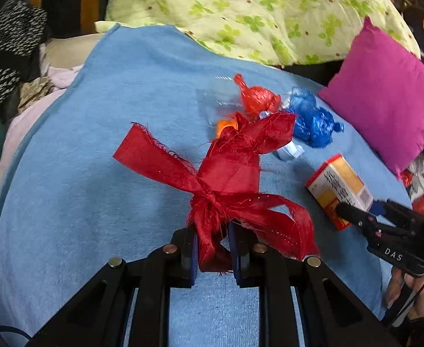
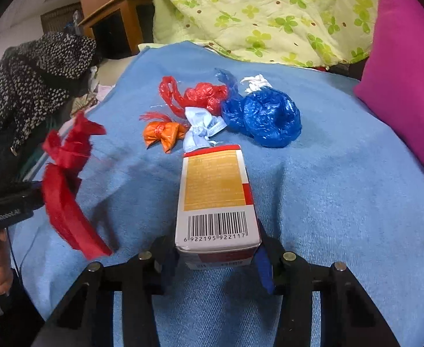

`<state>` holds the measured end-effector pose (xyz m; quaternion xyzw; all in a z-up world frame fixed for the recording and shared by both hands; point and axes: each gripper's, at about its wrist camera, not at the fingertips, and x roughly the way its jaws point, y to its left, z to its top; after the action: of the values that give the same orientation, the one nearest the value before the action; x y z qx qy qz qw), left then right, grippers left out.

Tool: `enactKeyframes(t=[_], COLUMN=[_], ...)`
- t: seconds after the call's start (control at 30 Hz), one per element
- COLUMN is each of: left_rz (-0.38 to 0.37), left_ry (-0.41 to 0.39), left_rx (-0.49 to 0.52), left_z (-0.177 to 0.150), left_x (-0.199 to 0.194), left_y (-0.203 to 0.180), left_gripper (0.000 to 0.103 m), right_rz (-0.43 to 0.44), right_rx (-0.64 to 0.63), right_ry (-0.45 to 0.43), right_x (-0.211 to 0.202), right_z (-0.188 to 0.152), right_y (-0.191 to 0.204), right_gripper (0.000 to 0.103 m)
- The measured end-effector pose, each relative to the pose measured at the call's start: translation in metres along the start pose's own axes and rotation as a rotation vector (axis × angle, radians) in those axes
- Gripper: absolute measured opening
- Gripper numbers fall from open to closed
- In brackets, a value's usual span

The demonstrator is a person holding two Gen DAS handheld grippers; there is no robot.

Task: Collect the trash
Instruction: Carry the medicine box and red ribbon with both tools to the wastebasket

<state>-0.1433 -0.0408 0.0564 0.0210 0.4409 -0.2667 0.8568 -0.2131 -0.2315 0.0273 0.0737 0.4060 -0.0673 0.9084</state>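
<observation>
a blue blanket (image 2: 327,190) covers the bed, with a green clover quilt (image 2: 269,11) and a pink pillow (image 2: 408,86) behind. the left tongs (image 1: 212,248) are clamped on a frayed red ribbon (image 1: 226,179), apparently lifted off the blanket. the right tongs (image 2: 216,257) grip a small box (image 2: 216,196). knotted plastic bags (image 2: 269,115) lie just beyond it.

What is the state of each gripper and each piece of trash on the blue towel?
Left gripper: shut on the frayed red fabric ribbon, lifted.
Right gripper: jaws at both sides of the orange and white cardboard box, which lies flat.
Red plastic bag: knotted, lying loose.
Blue plastic bag: balled up, lying loose.
Small orange wrapper: crumpled.
Pale blue paper: twisted.
</observation>
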Motion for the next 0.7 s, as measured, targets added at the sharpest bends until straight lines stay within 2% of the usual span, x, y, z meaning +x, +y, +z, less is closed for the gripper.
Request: enactKeyframes(t=[0.13,0.33,0.7], left_rz=[0.012,0.001,-0.033], left_ry=[-0.026,-0.059,-0.081], left_rx=[-0.024,-0.029,0.051], left_z=[-0.001,-0.002,-0.011], left_x=[-0.015,-0.039,-0.067], left_y=[0.004,-0.004,-0.054], left_gripper=[0.02,0.02,0.02], right_rz=[-0.005,-0.028,-0.06], right_rx=[0.004,0.061,0.171], right_ry=[-0.012,-0.073,-0.179], right_x=[-0.013,-0.055,-0.131], right_z=[-0.004,-0.01,-0.04], right_y=[-0.002,-0.017,-0.043], right_gripper=[0.049,0.049,0.049])
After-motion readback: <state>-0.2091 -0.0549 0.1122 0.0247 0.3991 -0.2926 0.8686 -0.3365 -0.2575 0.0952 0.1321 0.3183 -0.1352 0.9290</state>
